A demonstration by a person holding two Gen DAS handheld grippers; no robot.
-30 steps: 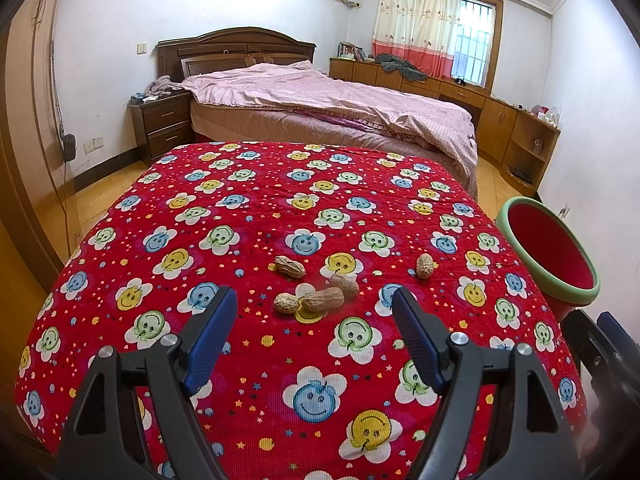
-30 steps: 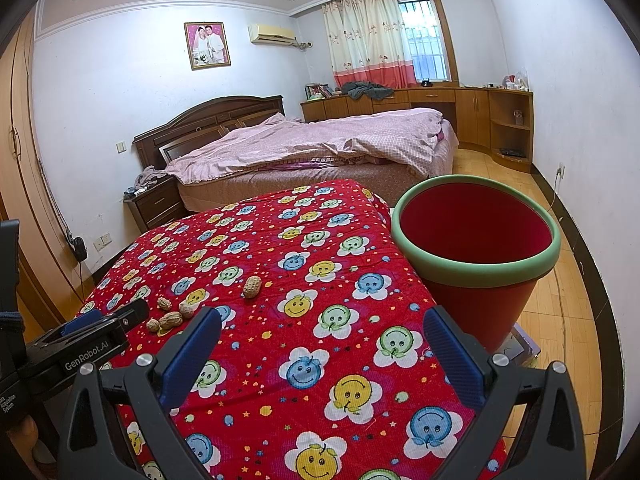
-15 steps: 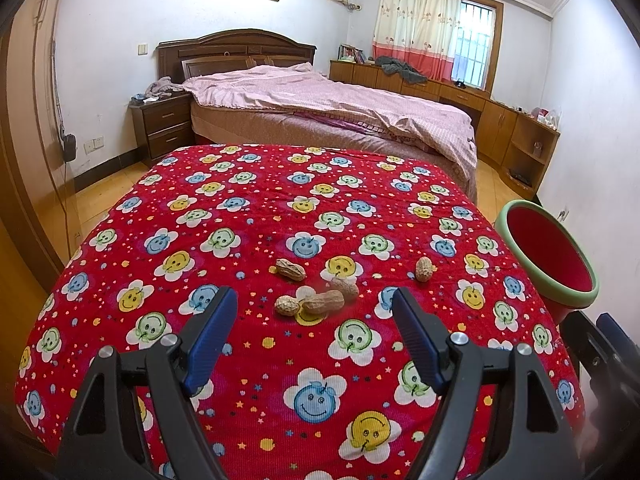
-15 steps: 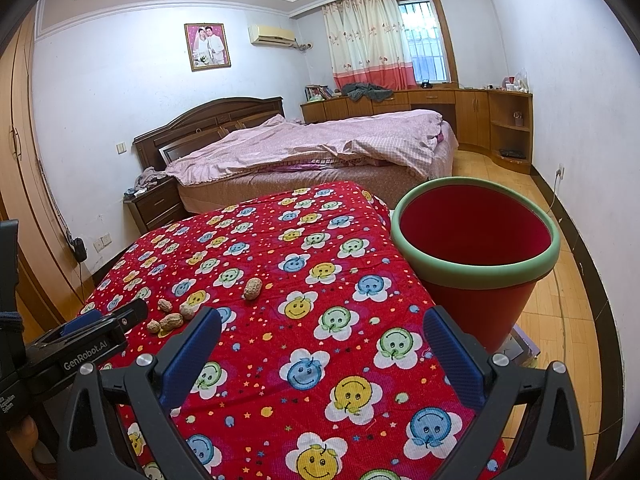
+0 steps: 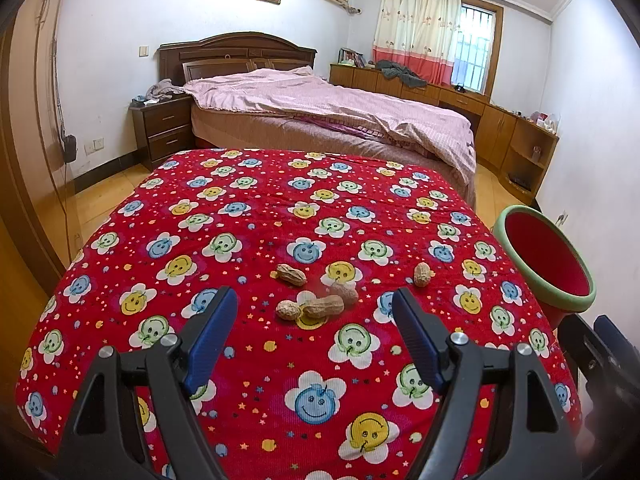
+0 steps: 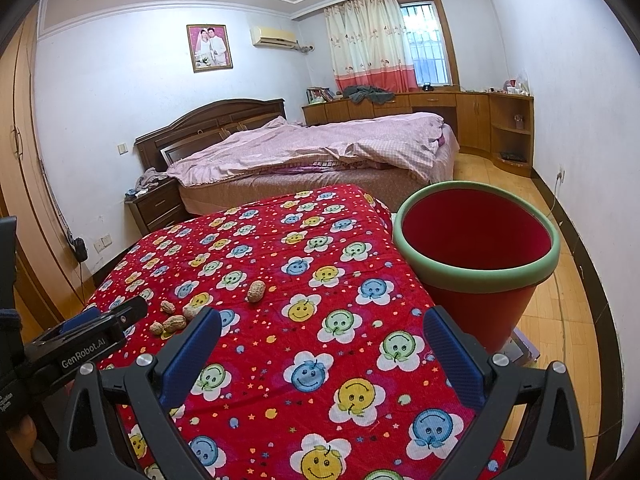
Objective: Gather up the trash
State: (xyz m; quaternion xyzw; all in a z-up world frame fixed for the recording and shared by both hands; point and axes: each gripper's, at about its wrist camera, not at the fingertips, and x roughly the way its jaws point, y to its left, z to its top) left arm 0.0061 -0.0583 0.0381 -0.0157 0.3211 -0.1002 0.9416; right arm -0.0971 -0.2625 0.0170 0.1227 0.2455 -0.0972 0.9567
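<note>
Five peanuts lie on the red smiley-flower cloth [image 5: 248, 360] that covers the table. Three of them, the peanut cluster [image 5: 316, 304], sit touching one another just beyond the tips of the left gripper [image 5: 312, 320], roughly centred between its two blue pads. A fourth peanut [image 5: 292, 275] lies a little farther out from the cluster, and the lone peanut [image 5: 422, 275] lies off to the cluster's right, toward the bin [image 6: 476, 256].

The left gripper's jaws stand wide apart over the cloth, with nothing between the pads and nothing touched. The right gripper [image 6: 320, 340] is likewise spread wide and empty, hovering above bare cloth, well to the right of the cluster and near the bin.

The bin, red with a green rim, stands past the table's right edge, on the far side of the lone peanut from the cluster; its inside looks bare as far as can be seen. Between the cluster and the left gripper's tips there is only cloth. Beyond the table, behind the cluster, stands a bed [image 5: 340, 112] with a pink quilt.
</note>
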